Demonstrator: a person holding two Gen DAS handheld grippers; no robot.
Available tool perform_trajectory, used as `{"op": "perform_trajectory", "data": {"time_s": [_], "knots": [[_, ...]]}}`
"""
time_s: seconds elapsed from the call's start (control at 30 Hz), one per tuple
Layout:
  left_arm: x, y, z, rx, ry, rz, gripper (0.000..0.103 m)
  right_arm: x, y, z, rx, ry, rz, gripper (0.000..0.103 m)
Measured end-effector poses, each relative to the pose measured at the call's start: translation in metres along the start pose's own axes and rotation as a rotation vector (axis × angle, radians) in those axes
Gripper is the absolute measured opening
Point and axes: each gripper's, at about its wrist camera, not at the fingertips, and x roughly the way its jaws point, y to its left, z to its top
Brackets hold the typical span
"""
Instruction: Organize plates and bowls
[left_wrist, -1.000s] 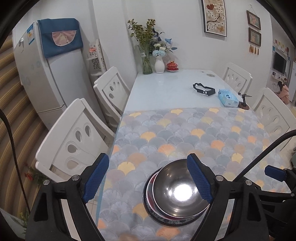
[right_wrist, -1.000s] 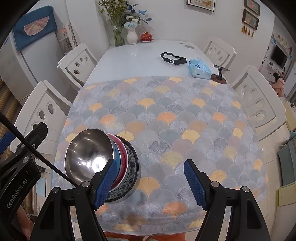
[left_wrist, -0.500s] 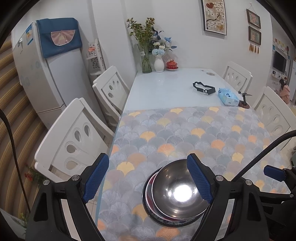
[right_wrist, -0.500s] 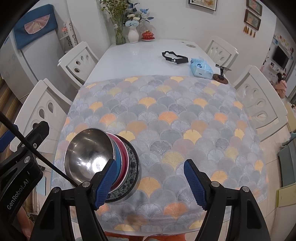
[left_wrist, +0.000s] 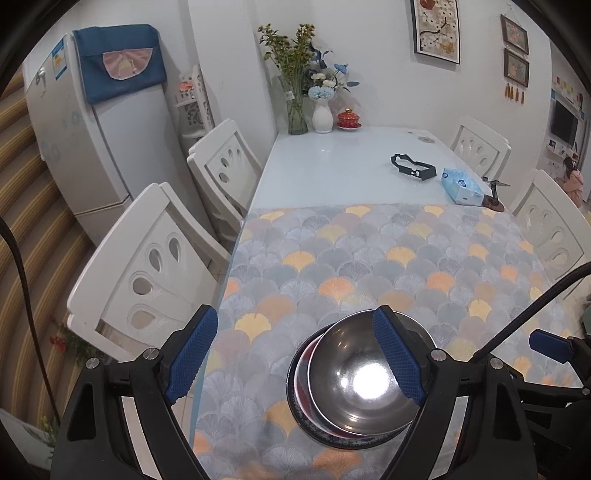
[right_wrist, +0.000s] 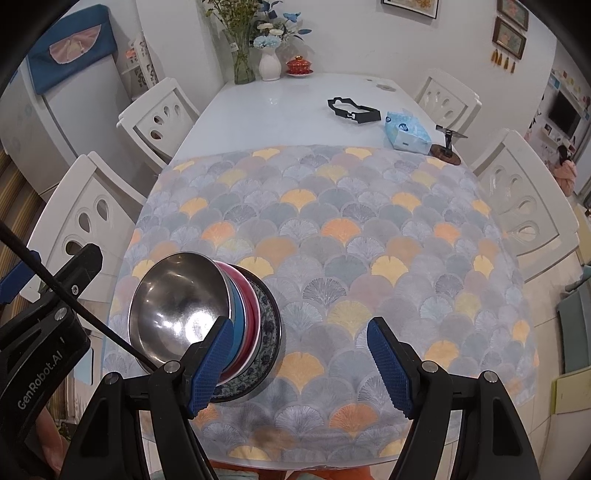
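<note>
Two grippers: we see the left gripper and the right gripper both spread wide and holding nothing; each hangs above the bench, angled down at it.
Stack position: the steel bowl sits on top of a nested pile near the front left part of the bench, on the patterned cloth.
Stack order: we read, from the top, steel bowl, blue dish, red dish, then a blue-and-white patterned plate at the base.
Reason for order: we judge the widest, flattest piece lies lowest so the pile rests steady and each smaller piece seats inside the rim below.
Reason for open jaws: we judge the sorting is done or nearly so; no loose plate or bowl shows elsewhere on the cloth.
Relation to stack: in the left wrist view the bowl lies under the right-hand finger; in the right wrist view the pile lies just behind the left-hand finger. We cannot tell any contact.
Materials: polished metal bowl with a bright glare spot; glazed, smooth dishes; ribbed blue pads on black fingers.
Cloth: soft fan-scale print in grey, blue and orange, over a glossy white top.
</note>
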Motion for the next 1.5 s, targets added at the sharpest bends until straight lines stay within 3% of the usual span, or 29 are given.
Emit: {"op": "perform_trajectory", "data": {"time_s": [1.5], "knots": [[0.017,0.009,-0.001,0.017,0.043,-0.013,0.085,0.011,0.005,0.006,-0.027,0.024,0.019,0.073]]}}
